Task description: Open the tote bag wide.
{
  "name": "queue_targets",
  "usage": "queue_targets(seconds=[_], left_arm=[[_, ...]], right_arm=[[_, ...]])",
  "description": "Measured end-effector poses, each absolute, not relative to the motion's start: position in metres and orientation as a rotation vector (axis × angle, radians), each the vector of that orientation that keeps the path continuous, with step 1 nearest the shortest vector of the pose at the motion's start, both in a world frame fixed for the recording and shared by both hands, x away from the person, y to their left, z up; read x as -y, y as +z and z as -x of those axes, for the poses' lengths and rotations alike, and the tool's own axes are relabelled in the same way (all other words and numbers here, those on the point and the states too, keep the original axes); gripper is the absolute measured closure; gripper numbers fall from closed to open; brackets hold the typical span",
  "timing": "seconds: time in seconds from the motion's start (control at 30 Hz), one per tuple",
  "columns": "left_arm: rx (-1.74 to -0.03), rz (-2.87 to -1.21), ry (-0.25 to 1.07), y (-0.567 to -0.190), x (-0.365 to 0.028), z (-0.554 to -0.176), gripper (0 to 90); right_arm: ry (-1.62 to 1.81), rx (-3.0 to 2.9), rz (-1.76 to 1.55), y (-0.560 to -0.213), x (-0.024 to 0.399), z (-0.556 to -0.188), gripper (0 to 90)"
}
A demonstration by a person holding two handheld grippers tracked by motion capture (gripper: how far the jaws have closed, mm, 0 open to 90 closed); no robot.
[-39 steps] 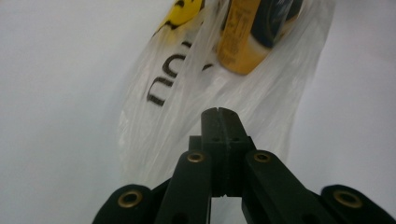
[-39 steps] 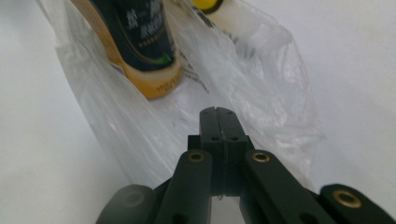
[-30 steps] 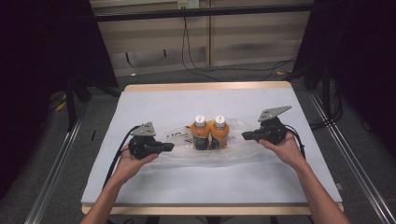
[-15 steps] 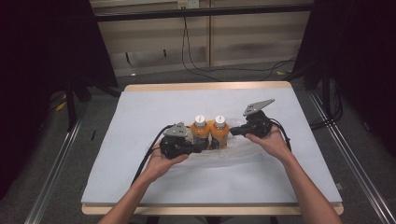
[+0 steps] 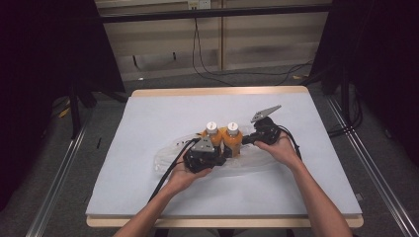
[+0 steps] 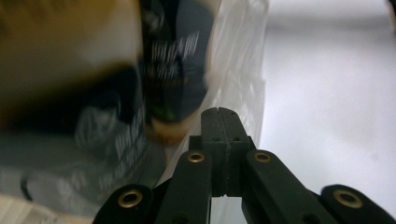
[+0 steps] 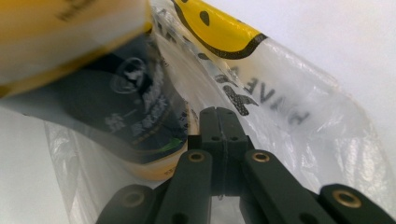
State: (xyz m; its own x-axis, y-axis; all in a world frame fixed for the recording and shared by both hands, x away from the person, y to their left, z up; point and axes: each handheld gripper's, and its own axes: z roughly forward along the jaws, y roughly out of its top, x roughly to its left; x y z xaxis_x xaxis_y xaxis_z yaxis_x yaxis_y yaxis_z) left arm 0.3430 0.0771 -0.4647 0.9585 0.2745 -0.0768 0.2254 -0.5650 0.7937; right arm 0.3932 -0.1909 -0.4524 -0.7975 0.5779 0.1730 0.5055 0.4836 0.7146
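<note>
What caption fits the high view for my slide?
Both shut tools, left and right, close in on two orange bottles standing on a clear bag.

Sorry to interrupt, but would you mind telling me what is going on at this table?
A person is working two hand-held grippers around two orange bottles that stand on a clear plastic bag spread on the white table. The left gripper and the right gripper both have their jaws closed, each with its tip at the bag's film right beside a bottle. Whether either one has pinched the plastic cannot be told. The bag carries a yellow smiley print.
</note>
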Motion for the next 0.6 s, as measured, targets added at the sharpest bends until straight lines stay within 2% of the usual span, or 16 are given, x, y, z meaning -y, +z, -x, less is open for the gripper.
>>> queue_targets(seconds=[0.33, 0.6], left_arm=[[-0.362, -2.240, 0.139, -0.479, -0.075, -0.339, 90.0], [-0.371, -2.259, 0.111, -0.487, -0.078, -0.336, 90.0]], right_arm=[[1.205, -2.661, -1.026, -0.470, 0.184, -0.407, 90.0], [1.152, -2.686, -1.059, -0.482, 0.169, -0.418, 90.0]])
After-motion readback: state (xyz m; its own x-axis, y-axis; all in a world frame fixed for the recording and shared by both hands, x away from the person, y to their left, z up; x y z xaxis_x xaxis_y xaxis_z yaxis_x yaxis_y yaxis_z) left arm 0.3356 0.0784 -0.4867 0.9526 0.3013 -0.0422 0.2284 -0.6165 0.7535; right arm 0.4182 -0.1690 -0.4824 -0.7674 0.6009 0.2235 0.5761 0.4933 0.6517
